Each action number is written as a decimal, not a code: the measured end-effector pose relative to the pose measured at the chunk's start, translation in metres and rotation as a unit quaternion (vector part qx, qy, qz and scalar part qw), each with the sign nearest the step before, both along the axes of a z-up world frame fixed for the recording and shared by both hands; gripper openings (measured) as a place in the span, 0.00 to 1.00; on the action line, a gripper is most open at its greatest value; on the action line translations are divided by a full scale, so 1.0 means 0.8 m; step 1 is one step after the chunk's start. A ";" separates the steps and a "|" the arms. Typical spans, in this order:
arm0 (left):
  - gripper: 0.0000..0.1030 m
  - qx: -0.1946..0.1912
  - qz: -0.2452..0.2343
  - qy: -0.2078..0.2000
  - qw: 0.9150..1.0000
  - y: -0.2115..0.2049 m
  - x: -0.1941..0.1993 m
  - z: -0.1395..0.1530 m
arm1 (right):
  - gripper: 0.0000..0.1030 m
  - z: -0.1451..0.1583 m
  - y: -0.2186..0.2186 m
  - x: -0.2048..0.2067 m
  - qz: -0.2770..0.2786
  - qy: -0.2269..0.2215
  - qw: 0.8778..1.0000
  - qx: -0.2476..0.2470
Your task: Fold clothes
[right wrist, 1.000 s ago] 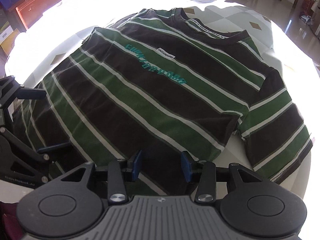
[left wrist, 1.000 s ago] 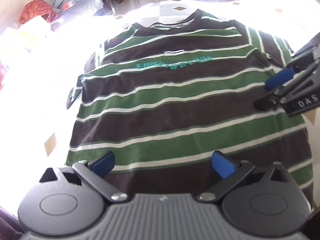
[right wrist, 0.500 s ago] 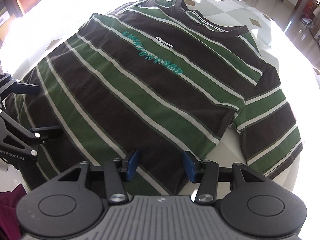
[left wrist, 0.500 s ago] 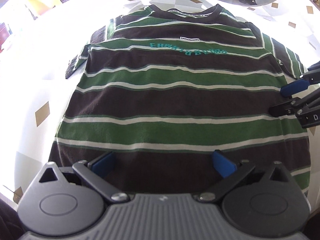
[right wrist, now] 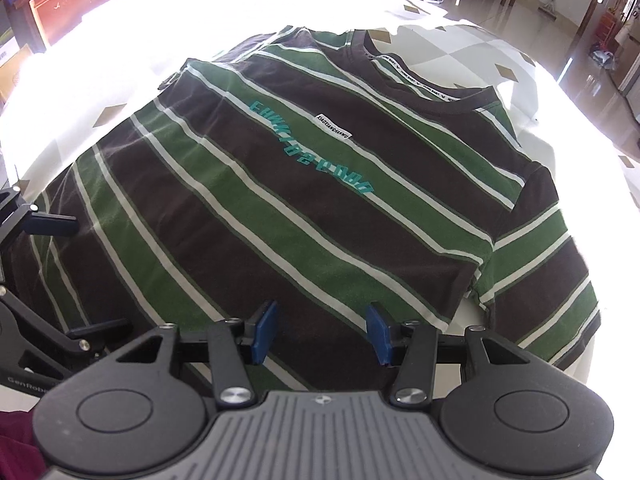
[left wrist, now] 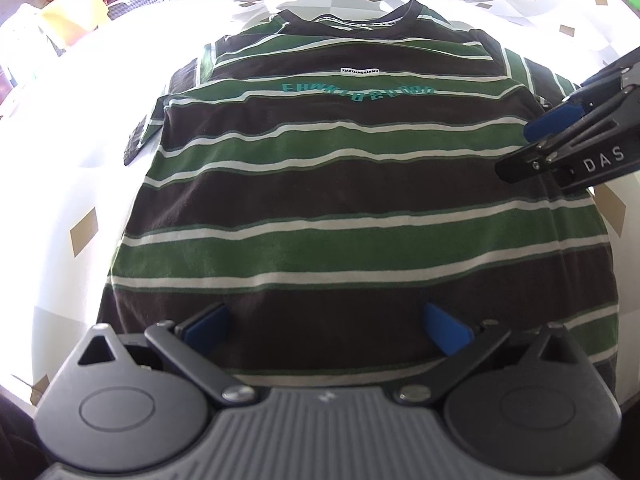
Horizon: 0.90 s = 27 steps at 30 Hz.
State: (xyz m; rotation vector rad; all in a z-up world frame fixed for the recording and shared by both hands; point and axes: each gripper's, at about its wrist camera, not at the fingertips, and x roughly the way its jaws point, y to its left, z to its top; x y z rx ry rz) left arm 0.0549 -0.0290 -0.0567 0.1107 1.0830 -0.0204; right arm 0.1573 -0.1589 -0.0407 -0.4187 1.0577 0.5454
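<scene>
Left wrist view: one striped T-shirt (left wrist: 352, 200) lies flat, front up, on the white surface (left wrist: 80, 160). The left gripper (left wrist: 326, 326) hovers at its hem, jaws wide and empty.

Right wrist view: the right gripper (right wrist: 322, 332), jaws partly open and empty, sits over the shirt's side near one sleeve (right wrist: 548, 280).

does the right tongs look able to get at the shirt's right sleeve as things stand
Probably yes. The right tongs are open over the shirt near its hem, and the sleeve lies flat just to their right with nothing on it or between.
</scene>
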 end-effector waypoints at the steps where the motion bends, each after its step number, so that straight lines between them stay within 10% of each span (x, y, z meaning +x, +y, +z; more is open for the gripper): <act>1: 1.00 0.007 -0.004 -0.010 1.000 -0.001 -0.001 0.004 | 0.45 -0.002 0.003 0.003 -0.002 0.001 1.000 -0.004; 9: 1.00 0.022 -0.002 -0.062 0.998 0.006 0.037 0.021 | 0.46 -0.010 0.004 0.022 -0.042 0.000 0.999 -0.012; 27: 1.00 -0.022 0.068 -0.041 0.997 0.047 0.084 -0.013 | 0.51 -0.016 -0.006 0.034 -0.058 0.001 0.998 0.005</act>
